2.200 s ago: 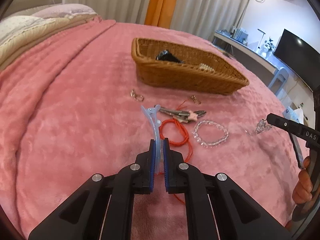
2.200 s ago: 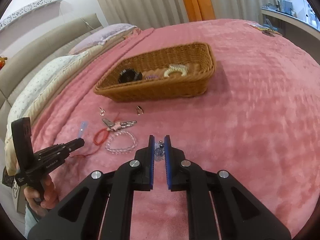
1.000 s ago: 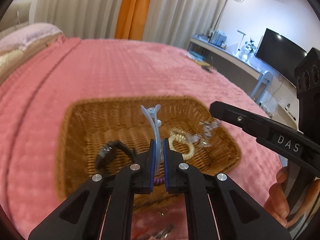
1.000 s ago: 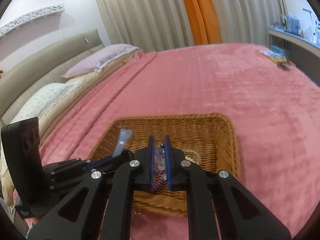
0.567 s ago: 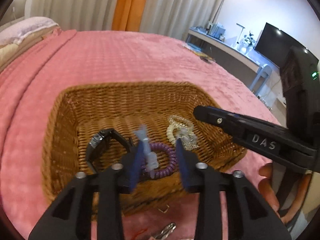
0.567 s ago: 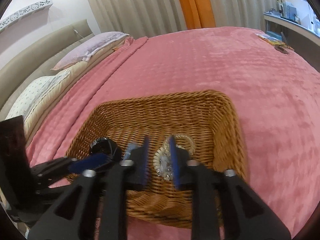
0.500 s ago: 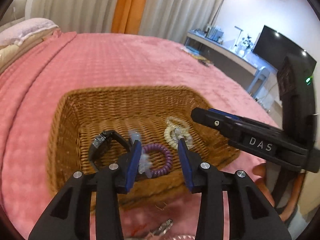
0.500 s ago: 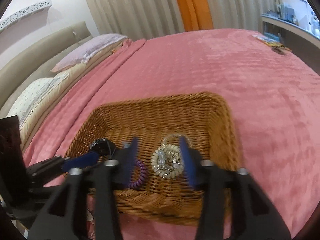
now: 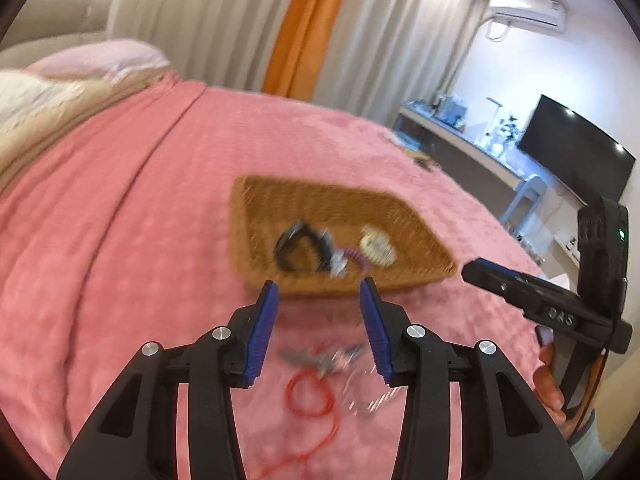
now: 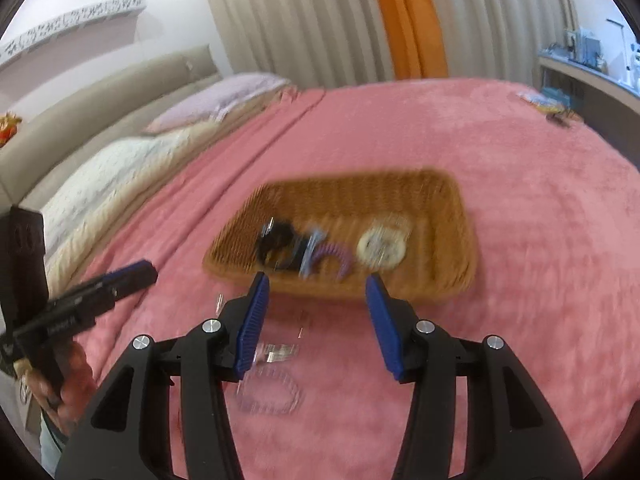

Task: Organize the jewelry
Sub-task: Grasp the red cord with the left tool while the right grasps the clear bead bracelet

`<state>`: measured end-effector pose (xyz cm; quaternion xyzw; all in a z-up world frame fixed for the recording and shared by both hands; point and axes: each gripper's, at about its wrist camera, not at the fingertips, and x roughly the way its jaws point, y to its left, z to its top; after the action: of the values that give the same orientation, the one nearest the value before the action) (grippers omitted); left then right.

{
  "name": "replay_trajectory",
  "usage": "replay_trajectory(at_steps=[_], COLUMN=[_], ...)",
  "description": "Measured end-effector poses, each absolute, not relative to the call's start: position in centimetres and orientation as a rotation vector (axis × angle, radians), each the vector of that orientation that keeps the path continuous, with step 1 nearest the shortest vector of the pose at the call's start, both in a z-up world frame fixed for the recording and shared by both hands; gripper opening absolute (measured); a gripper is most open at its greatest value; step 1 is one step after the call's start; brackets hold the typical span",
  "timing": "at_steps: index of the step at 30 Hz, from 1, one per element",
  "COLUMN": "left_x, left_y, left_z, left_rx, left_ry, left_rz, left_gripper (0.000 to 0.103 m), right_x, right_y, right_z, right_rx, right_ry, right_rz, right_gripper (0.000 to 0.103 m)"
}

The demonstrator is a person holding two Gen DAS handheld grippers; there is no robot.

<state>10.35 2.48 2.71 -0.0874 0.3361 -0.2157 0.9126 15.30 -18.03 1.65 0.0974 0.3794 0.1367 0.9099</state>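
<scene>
A wicker basket [image 9: 260,192] [image 10: 460,216] sits on the pink bedspread. It holds a black watch [image 9: 298,246] [image 10: 276,244], a light blue hair clip [image 9: 338,262] [image 10: 310,250], a purple coil hair tie [image 10: 334,256] and a cream bead bracelet [image 9: 376,246] [image 10: 380,248]. My left gripper [image 9: 318,328] is open and empty, back from the basket's near side. My right gripper [image 10: 316,320] is open and empty too. In front of the basket lie a red cord [image 9: 310,394], metal clips [image 9: 324,356] [image 10: 280,350] and a clear bead bracelet [image 10: 272,394]. The frames are blurred.
Pillows [image 10: 120,160] and a headboard are at the left. Curtains hang behind the bed. A desk with a dark screen [image 9: 576,156] stands at the right. The other gripper shows at each view's edge, the right one [image 9: 560,308] and the left one [image 10: 80,300].
Both grippers opened over the basket and dropped the blue hair clip and the clear beaded piece into it. Both have since pulled back from the basket with jaws wide.
</scene>
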Motion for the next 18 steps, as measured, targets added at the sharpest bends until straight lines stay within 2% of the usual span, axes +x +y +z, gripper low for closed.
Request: replay_trajectory(at_steps=[9,18], left_x=[11.9,11.7], left_y=[2.1,-0.4], left_z=[-4.5,-6.3], left_rx=[-0.155,-0.001], left_ry=[0.905,0.965], left_rz=[-0.381,-0.356], left_gripper=[0.039,0.039], right_x=[14.3,14.3], right_y=[-13.8,-12.7], right_z=[-5.9,-7.2], right_rx=[0.156,0.123], right_ry=[0.967,1.008], right_rz=[0.311,0.327], right_gripper=[0.038,0.038])
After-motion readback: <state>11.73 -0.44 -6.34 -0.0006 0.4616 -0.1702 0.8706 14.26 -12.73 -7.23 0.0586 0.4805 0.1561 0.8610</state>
